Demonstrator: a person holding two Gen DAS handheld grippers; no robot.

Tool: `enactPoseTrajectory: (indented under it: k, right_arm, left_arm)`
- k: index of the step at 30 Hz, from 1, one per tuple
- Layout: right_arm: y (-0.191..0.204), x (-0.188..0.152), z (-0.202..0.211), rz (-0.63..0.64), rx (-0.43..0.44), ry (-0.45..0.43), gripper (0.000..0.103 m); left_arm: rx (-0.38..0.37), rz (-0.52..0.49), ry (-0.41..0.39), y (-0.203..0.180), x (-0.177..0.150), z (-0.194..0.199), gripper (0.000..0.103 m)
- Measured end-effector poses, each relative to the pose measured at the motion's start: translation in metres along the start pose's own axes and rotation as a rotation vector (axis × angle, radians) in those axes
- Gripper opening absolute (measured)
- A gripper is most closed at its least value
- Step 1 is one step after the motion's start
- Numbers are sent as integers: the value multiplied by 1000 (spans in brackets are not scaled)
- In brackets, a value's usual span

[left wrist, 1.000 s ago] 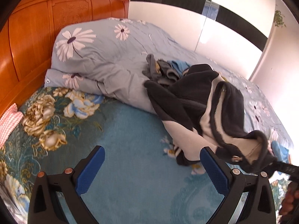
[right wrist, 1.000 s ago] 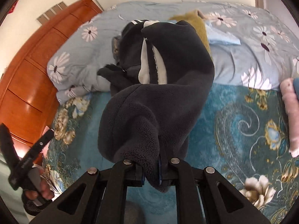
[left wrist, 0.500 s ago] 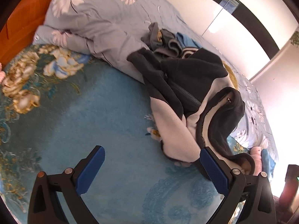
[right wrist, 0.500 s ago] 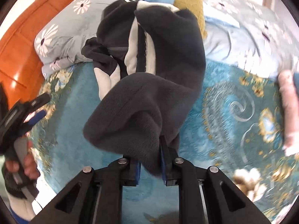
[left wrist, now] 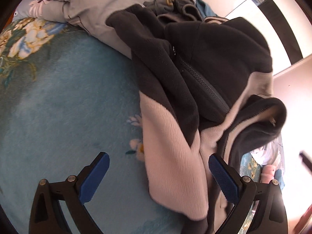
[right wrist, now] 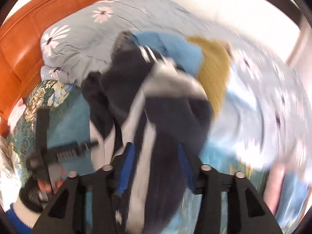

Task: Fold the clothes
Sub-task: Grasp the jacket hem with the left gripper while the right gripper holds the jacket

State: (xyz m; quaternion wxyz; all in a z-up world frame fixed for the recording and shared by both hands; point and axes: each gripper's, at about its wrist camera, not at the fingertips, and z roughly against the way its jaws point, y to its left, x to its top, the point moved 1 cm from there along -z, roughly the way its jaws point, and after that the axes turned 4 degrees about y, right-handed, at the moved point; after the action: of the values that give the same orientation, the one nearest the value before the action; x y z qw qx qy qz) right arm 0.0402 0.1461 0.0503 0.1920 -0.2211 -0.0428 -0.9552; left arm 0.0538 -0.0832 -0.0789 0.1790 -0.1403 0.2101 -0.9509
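Observation:
A dark grey fleece jacket [left wrist: 204, 58] with a pale lining and a zip lies crumpled on the teal bed blanket [left wrist: 68, 97]. My left gripper [left wrist: 159, 167] hovers low over its pale hem, open wide, the lining lying between the blue pads and close to the right one. The right wrist view is blurred by motion. There my right gripper [right wrist: 156, 156] has its jaws opening, with the jacket [right wrist: 175, 113] lying between the parted pads, which do not press on it. The left hand-held gripper [right wrist: 58, 154] also shows at the lower left of that view.
Behind the jacket lie a grey garment [left wrist: 175, 5], a blue one [right wrist: 171, 46] and a mustard one [right wrist: 214, 64] on a grey flowered duvet [left wrist: 87, 5]. An orange wooden headboard [right wrist: 23, 39] bounds the left. A pink rolled item [left wrist: 268, 172] sits at the right.
My left gripper came down close over the jacket's pale hem. My right gripper, shut on a dark fold before, has parted its jaws and swung sideways; the jacket now lies lower.

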Motion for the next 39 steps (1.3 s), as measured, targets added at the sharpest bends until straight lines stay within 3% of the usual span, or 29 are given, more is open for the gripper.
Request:
enactPoseTrajectory:
  k: [8, 14, 17, 18, 20, 21, 23, 29, 39]
  right_arm:
    - [44, 96, -59, 324, -140, -51, 57]
    - [47, 115, -103, 388, -182, 26, 57]
    - [46, 116, -118, 370, -191, 81, 57]
    - [46, 116, -119, 347, -191, 85, 55]
    - [43, 117, -119, 281, -178, 98, 26]
    - [39, 118, -118, 228, -163, 110, 19]
    - [31, 117, -109, 136, -133, 110, 10]
    - [-3, 107, -41, -57, -111, 16, 9]
    - [-77, 49, 101, -328, -93, -176, 8]
  left_arm:
    - [-36, 84, 24, 11, 10, -26, 101]
    - [-82, 104, 50, 10, 10, -34, 80]
    - [-109, 117, 67, 9, 10, -37, 60]
    - [-122, 122, 72, 9, 9, -37, 50]
    - [-134, 124, 77, 8, 8, -34, 36]
    - [-139, 124, 78, 7, 7, -32, 25]
    - [-139, 116, 65, 5, 4, -25, 18]
    - [-117, 93, -23, 11, -11, 23, 15]
    - [-84, 54, -280, 53, 9, 162, 15]
